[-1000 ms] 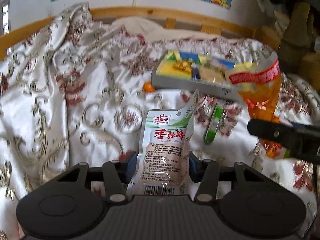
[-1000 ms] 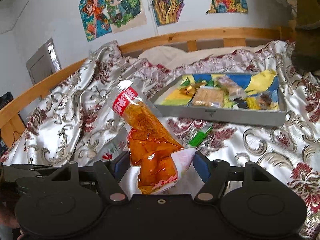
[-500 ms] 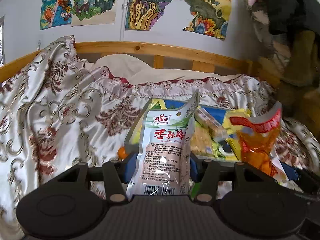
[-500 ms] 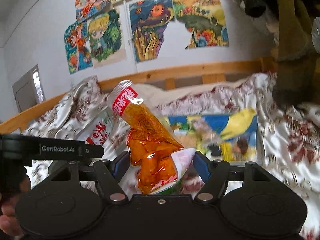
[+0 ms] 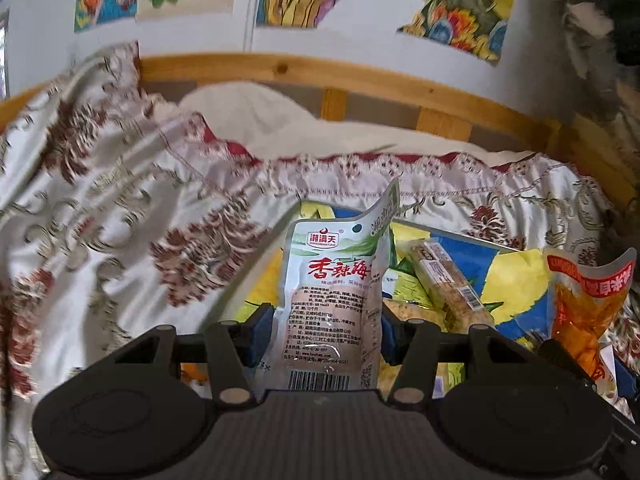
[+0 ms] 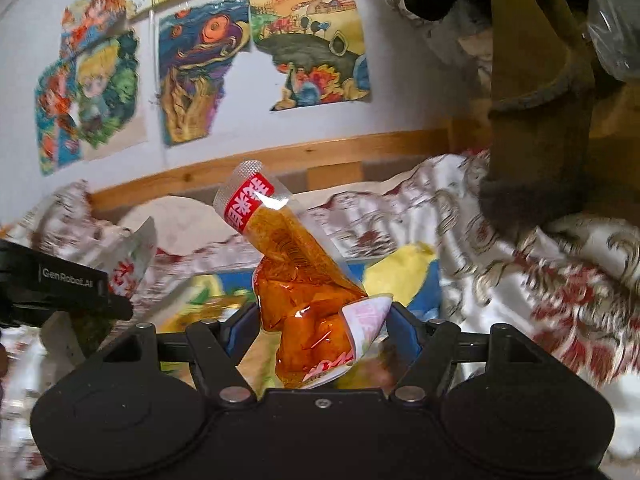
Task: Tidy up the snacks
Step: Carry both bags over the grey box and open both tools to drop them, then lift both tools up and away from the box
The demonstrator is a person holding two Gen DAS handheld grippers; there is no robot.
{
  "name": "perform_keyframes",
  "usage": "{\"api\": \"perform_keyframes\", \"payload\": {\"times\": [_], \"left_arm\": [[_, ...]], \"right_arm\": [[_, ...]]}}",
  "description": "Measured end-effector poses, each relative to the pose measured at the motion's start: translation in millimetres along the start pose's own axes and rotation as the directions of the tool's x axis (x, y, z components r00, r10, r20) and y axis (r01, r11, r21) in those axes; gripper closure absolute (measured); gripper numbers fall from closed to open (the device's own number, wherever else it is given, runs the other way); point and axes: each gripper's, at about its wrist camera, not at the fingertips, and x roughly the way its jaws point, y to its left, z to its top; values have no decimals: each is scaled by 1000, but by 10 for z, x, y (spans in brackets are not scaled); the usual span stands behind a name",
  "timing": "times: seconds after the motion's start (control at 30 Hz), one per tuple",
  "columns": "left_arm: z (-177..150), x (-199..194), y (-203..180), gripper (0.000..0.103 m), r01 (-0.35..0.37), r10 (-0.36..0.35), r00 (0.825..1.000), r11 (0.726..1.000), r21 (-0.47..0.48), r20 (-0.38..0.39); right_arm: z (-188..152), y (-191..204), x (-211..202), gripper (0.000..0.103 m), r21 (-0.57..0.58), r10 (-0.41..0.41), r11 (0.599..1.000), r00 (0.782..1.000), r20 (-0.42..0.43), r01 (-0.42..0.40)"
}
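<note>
My left gripper [image 5: 322, 334] is shut on a white snack packet [image 5: 332, 300] with red Chinese characters, held upright over the near left part of the snack tray [image 5: 460, 252]. My right gripper [image 6: 318, 330] is shut on an orange clear snack pouch [image 6: 300, 284] with a red label, held above the tray [image 6: 224, 284]. The orange pouch also shows at the right of the left wrist view [image 5: 588, 304]. The white packet shows at the left of the right wrist view [image 6: 132, 260]. The tray holds several snacks, among them a long wrapped bar [image 5: 448, 284].
The tray lies on a bed with a white and red patterned cover [image 5: 120, 220]. A wooden bed rail [image 5: 320, 76] and a wall with posters stand behind. Brown hanging clothes [image 6: 540, 120] are at the right. A pillow [image 5: 256, 116] lies at the back.
Both grippers have carried their packets forward to the tray, which is now just under them. Both grips are unchanged.
</note>
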Motion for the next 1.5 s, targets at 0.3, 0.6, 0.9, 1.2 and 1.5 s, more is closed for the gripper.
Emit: {"api": "perform_keyframes", "payload": {"times": [0.3,0.6,0.9,1.2,1.5], "left_arm": [[-21,466,-209,46,-35,36,999,997,62,-26],[-127,595,-252,39,-43,47,998,996,84,-36],[-98,384,-197,30,-27,27,1000,998,58,-16],[-106,-370,-44,8,-29,24,987,999,27,159],[-198,-1200,146,1,-39,33,955,999,13,296]], "right_arm": [[-161,45,453,32,-31,13,999,996,-92,-16],[-227,38,609,29,-10,23,1000,986,-163,-25],[-99,-26,493,14,55,51,997,991,-123,-45],[118,31,-81,1,42,12,999,1000,13,-12],[240,8,-828,1,55,-13,998,990,137,5]]}}
